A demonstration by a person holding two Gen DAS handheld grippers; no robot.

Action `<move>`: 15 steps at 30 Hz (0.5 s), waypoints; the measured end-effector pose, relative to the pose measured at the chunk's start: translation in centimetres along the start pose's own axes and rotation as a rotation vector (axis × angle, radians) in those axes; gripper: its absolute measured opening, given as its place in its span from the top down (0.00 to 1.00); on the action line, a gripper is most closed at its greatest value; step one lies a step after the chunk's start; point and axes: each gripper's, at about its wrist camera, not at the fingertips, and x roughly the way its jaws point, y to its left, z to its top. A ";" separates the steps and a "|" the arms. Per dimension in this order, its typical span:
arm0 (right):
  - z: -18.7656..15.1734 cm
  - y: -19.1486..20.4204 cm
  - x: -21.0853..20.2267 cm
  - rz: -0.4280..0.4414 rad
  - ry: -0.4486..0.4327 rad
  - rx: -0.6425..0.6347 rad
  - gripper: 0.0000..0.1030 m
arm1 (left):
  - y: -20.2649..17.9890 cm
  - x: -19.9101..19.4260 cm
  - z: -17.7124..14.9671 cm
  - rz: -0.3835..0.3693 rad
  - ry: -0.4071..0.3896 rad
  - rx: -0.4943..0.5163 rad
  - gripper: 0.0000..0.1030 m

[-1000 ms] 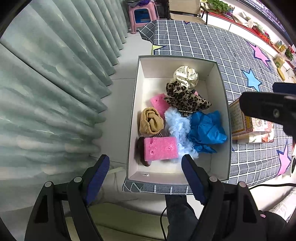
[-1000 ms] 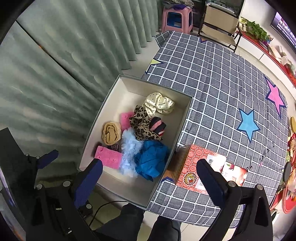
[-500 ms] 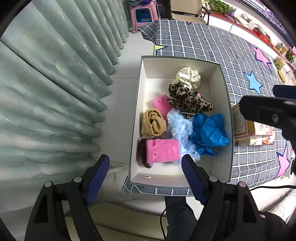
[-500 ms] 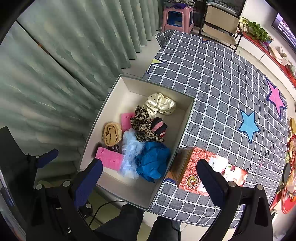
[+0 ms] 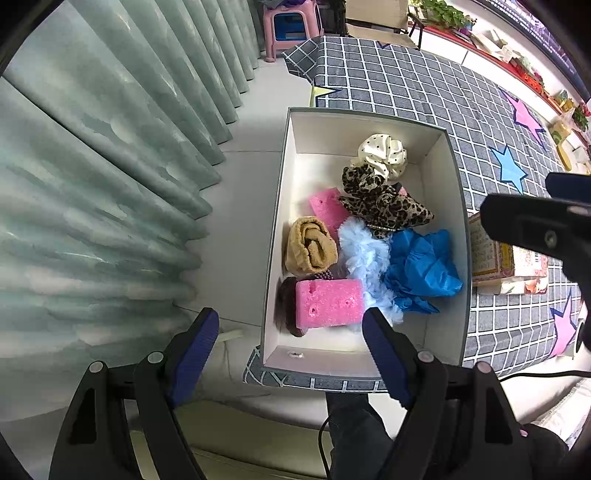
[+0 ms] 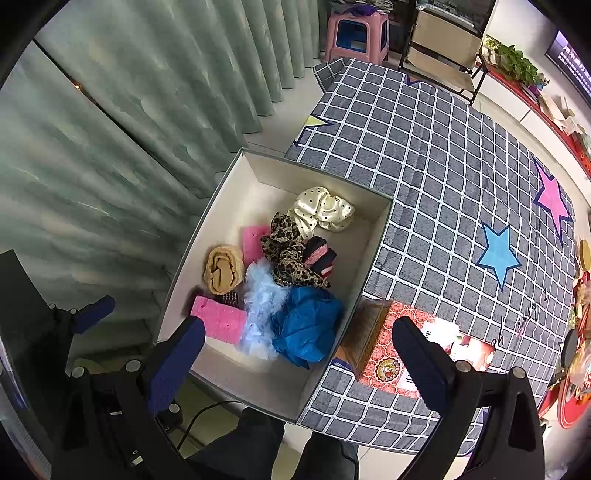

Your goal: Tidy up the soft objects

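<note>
We see the soft things gathered in the open white box (image 5: 452,173), which sits at the near left corner of the table, its left wall along the table edge: a cream dotted scrunchie (image 5: 384,153) toward the far end, a leopard-print scrunchie (image 5: 384,201) just nearer, a tan rolled cloth (image 5: 309,246) and a pink sponge (image 5: 328,302) on the left, pale blue fluff (image 5: 365,258) touching crumpled blue fabric (image 5: 421,264) on the right. The far end and near strip of the box floor lie bare. Our left gripper (image 5: 291,338) hangs above the box's near end, jaws spread wide and holding nothing; our right gripper (image 6: 297,347) hovers likewise, spread and empty. Compared with a second ago, the box contents sit unchanged and both views have shifted only slightly. A red patterned carton (image 6: 384,343) lies just beside the box's right wall on the grey checked tablecloth (image 6: 443,155) with its stars. Green curtains (image 5: 110,166) hang at left, and a pink stool (image 6: 356,35) stands beyond the table.
</note>
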 end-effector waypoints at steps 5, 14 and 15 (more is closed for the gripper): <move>0.3 -0.3 0.3 -0.002 0.004 0.007 0.01 | 0.8 0.2 0.9 -0.037 0.015 -0.024 0.20; 1.0 -1.2 0.1 0.010 -0.006 0.039 0.01 | 4.8 -0.9 4.2 -0.151 0.004 -0.175 0.20; 1.0 -1.3 0.1 0.010 -0.006 0.042 0.01 | 5.1 -0.9 4.4 -0.162 0.004 -0.186 0.20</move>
